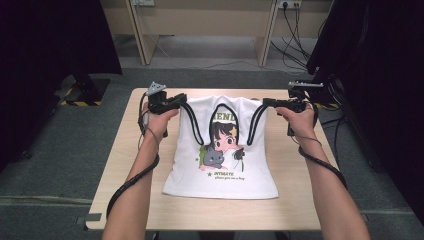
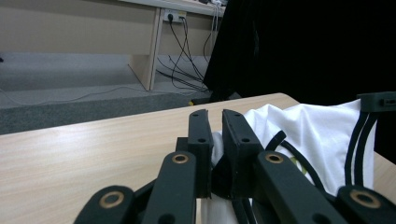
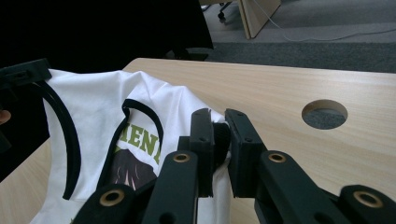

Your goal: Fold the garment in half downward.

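Note:
A white sleeveless top (image 1: 225, 172) with black trim and a cartoon print lies on the wooden table (image 1: 300, 205), hem towards me. Its shoulder end is lifted off the surface at the far side. My left gripper (image 1: 183, 103) is shut on the left shoulder strap, and white cloth is pinched between its jaws in the left gripper view (image 2: 214, 117). My right gripper (image 1: 266, 103) is shut on the right strap, with cloth bunched between its jaws in the right gripper view (image 3: 217, 117). The top (image 2: 317, 130) (image 3: 98, 105) hangs stretched between the two grippers.
A round cable hole (image 3: 324, 113) is cut in the table near my right gripper. Black curtains (image 1: 380, 55) stand at both sides. A pale desk (image 1: 200, 20) with cables (image 1: 292, 30) lies beyond the far edge, on grey carpet.

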The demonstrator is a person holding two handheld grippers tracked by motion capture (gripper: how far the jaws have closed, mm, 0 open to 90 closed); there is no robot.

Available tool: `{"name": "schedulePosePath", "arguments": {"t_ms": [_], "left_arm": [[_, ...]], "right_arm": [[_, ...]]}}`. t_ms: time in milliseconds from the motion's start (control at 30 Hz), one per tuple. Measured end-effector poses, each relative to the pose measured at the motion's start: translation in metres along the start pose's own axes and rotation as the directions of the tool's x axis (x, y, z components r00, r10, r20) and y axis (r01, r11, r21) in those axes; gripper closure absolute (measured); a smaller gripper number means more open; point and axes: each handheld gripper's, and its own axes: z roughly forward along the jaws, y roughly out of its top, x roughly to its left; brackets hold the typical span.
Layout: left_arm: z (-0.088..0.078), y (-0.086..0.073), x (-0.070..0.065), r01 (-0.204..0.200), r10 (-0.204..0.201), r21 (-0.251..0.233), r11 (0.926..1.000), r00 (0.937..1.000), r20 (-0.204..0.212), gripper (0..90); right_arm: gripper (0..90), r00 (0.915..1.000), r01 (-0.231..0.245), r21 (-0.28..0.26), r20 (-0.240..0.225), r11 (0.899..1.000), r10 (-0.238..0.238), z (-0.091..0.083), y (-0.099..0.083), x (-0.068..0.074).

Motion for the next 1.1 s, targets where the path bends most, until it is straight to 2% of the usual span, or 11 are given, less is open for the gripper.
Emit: {"name": "schedulePosePath", "arguments": {"t_ms": [233,433,633,800,867,900,933,967,1033,1067,1100], "left_arm": [[-0.001,0.003,0.0,-0.006,0.006,-0.005,1.0,1.0,-0.006,81.9],[0.004,-0.011,0.004,-0.013,0.013,0.031,0.9994,0.9997,-0.019,81.9],[0.009,-0.026,0.009,-0.034,0.037,0.077,0.9965,0.9985,-0.039,81.9],[0.012,-0.036,0.012,-0.053,0.059,0.113,0.9922,0.9967,-0.055,81.8],[0.013,-0.043,0.012,-0.077,0.087,0.144,0.9866,0.9942,-0.063,81.8],[0.013,-0.043,0.012,-0.077,0.087,0.144,0.9866,0.9942,-0.063,81.8],[0.013,-0.043,0.012,-0.077,0.087,0.144,0.9866,0.9942,-0.063,81.8],[0.014,-0.047,0.013,-0.089,0.101,0.164,0.9825,0.9925,-0.068,81.8],[0.014,-0.047,0.013,-0.089,0.101,0.164,0.9825,0.9925,-0.068,81.8],[0.014,-0.054,0.014,-0.091,0.106,0.185,0.9785,0.9915,-0.075,81.8],[0.014,-0.054,0.014,-0.091,0.106,0.185,0.9785,0.9915,-0.075,81.8]], "right_arm": [[82.3,1.0,0.009,-0.011,0.001,1.0,-0.009,-0.002,0.004,0.001],[82.3,0.9994,0.029,0.015,0.018,0.999,-0.029,0.004,-0.006,-0.001],[82.3,0.9941,0.076,0.072,0.072,0.994,-0.081,0.015,-0.02,-0.004],[82.3,0.9917,0.085,0.093,0.088,0.992,-0.093,0.02,-0.027,-0.006],[82.3,0.9899,0.092,0.108,0.097,0.99,-0.103,0.023,-0.031,-0.006],[82.3,0.9899,0.092,0.108,0.097,0.99,-0.103,0.023,-0.031,-0.006],[82.3,0.9863,0.111,0.131,0.108,0.985,-0.125,0.026,-0.036,-0.007],[82.3,0.9863,0.111,0.131,0.108,0.985,-0.125,0.026,-0.036,-0.007],[82.3,0.9837,0.12,0.152,0.115,0.981,-0.138,0.028,-0.04,-0.007],[82.3,0.9837,0.12,0.152,0.115,0.981,-0.138,0.028,-0.04,-0.007],[82.3,0.9837,0.12,0.152,0.115,0.981,-0.138,0.028,-0.04,-0.007]]}}
